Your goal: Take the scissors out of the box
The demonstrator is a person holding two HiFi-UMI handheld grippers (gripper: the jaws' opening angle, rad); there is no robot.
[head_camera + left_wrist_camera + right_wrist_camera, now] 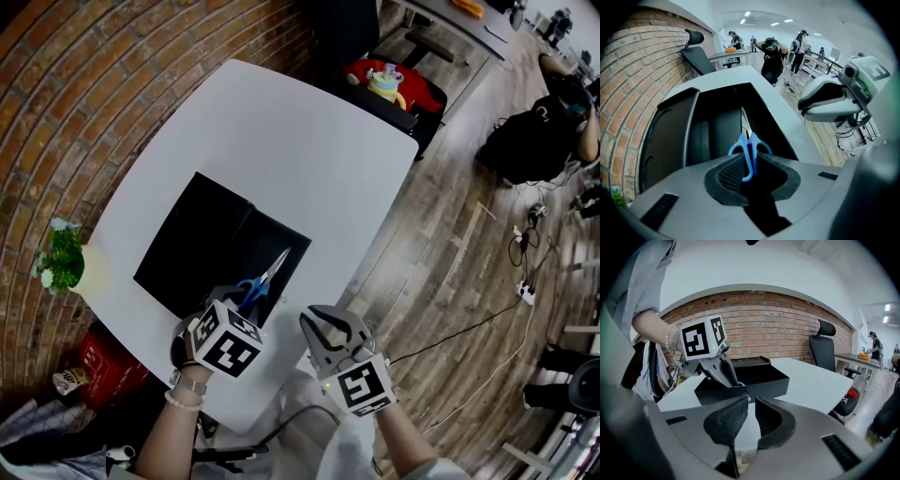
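**Two claws, one gripping the scissors**

The left claw is clamped on the blue plastic loop handles of the scissors. They sit at the lower right of the matte black box, thin metal blades pointing upper right. The right claw hovers over the white worktop, ribbed pads slightly apart and empty.

Closed blue-handled scissors lie inside the open black box.
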